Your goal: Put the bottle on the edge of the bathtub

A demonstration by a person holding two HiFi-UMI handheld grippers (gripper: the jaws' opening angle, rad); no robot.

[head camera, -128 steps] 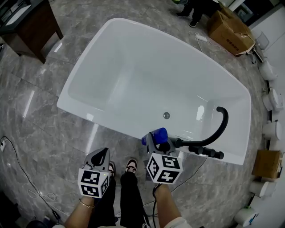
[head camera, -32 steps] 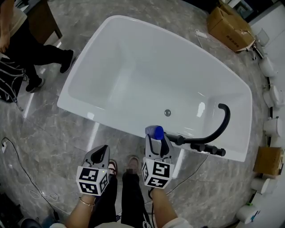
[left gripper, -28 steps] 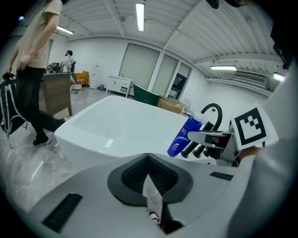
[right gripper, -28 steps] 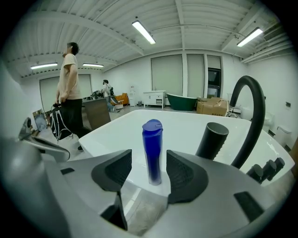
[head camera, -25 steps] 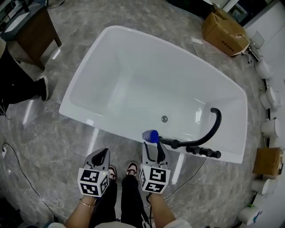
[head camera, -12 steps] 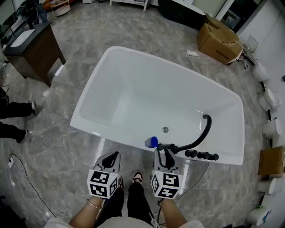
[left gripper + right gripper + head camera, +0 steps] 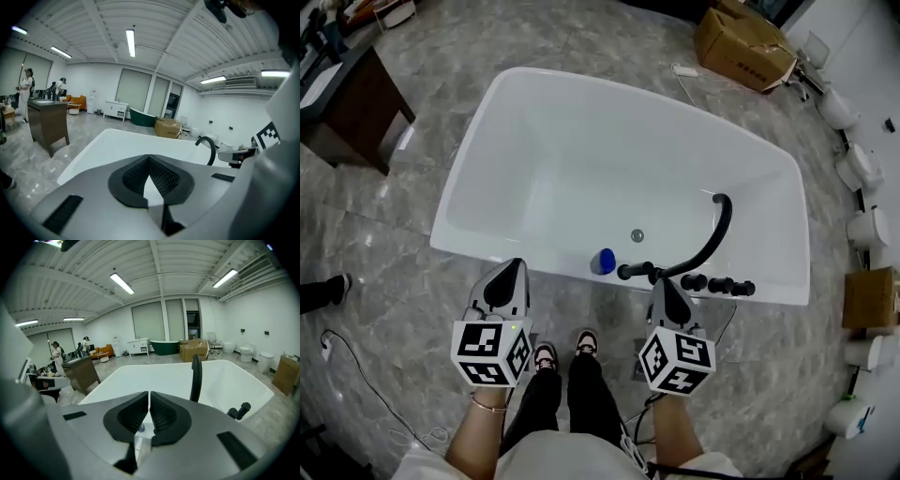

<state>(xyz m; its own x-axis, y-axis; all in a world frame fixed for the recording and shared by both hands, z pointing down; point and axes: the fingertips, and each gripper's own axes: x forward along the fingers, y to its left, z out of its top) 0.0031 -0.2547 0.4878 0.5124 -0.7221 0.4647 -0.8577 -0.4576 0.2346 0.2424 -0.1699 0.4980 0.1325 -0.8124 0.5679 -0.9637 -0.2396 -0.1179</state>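
Note:
A bottle with a blue cap [image 7: 603, 262] stands by itself on the near rim of the white bathtub [image 7: 487, 251], just left of the black faucet [image 7: 712, 239]. My right gripper [image 7: 661, 283] hangs in front of the rim, right of the bottle and apart from it, jaws shut with nothing between them [image 7: 149, 399]. My left gripper [image 7: 514, 265] hovers over the floor left of the bottle, also shut and empty [image 7: 149, 161]. Both gripper views look across the tub [image 7: 154, 373] toward the room.
The faucet's knobs [image 7: 720, 284] sit on the rim by my right gripper. A dark wooden cabinet [image 7: 342, 112] stands far left, a cardboard box [image 7: 743, 37] beyond the tub, toilets [image 7: 861, 169] along the right wall. A cable [image 7: 356, 384] lies on the grey floor.
My right gripper has let go of the bottle, drawn back to the right and shut its jaws. The bottle stays upright on the rim. The left gripper has barely moved.

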